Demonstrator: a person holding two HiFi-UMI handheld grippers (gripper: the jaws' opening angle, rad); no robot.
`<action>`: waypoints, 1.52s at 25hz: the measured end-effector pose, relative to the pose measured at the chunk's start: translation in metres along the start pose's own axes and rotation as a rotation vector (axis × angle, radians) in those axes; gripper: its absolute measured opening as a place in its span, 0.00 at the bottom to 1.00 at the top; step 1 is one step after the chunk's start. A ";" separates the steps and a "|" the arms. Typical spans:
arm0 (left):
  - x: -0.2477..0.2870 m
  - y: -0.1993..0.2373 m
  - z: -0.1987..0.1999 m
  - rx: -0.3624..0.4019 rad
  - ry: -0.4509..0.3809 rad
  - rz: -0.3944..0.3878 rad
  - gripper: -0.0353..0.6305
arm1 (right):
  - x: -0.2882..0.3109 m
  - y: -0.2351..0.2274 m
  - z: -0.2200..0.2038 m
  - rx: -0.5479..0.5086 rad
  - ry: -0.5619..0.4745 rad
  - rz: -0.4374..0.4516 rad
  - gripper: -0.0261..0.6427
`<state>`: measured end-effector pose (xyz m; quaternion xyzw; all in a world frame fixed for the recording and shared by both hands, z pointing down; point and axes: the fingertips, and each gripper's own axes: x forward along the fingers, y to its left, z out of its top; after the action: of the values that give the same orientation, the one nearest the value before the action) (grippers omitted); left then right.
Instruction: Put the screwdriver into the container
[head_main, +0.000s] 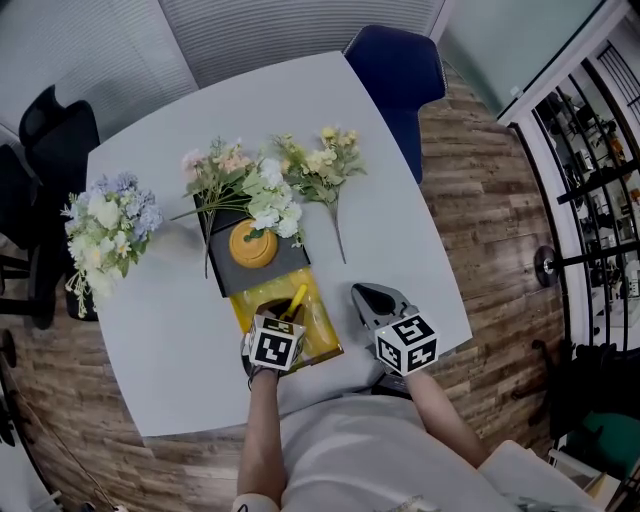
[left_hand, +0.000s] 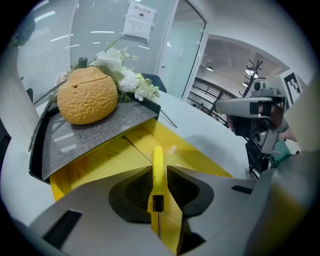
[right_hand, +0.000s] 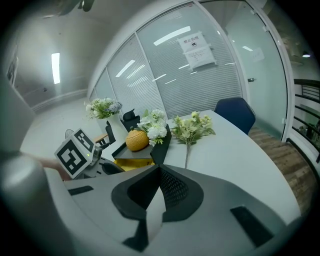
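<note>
Between the jaws of the left gripper (left_hand: 159, 169) sits the screwdriver (left_hand: 157, 155). They are clamped on its yellow handle, the handle's rounded end pointing forward and the thin metal shaft running back toward the camera. The grip looks to be set near the black collar so that the long handle leads. That end hangs over the open yellow container (left_hand: 100, 170), which lies directly under and ahead of the jaws, so the drop seems close but is not yet made.

Beyond the container, a grey tray (left_hand: 95, 135) overlaps its far edge and carries an orange-shaped ornament (left_hand: 87, 95). This leaves only the near part of the container free, which probably explains the approach from the person's side.

The right gripper (right_hand: 159, 170) has its jaws pressed together on nothing. It is held off to the side over the bare table (head_main: 170, 330), likely to stay out of the way.

The left gripper view alone shows the clamp on the handle. The head view shows the layout: the right gripper just beside the container, and flower sprays (head_main: 255, 190) around the tray. The right gripper view shows the tray and flowers from the side.
</note>
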<state>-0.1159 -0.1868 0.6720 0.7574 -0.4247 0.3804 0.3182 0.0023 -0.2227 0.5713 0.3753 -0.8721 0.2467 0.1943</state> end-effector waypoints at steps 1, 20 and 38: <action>-0.002 0.000 0.001 -0.004 -0.008 0.002 0.19 | -0.001 0.001 0.001 -0.004 -0.003 0.001 0.06; -0.074 -0.005 0.029 -0.031 -0.214 0.055 0.17 | -0.035 0.033 0.022 -0.049 -0.099 0.016 0.06; -0.153 -0.011 0.046 -0.087 -0.465 0.089 0.08 | -0.060 0.077 0.047 -0.120 -0.185 0.062 0.06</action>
<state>-0.1459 -0.1574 0.5172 0.7908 -0.5354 0.1904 0.2272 -0.0237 -0.1701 0.4803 0.3570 -0.9107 0.1644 0.1273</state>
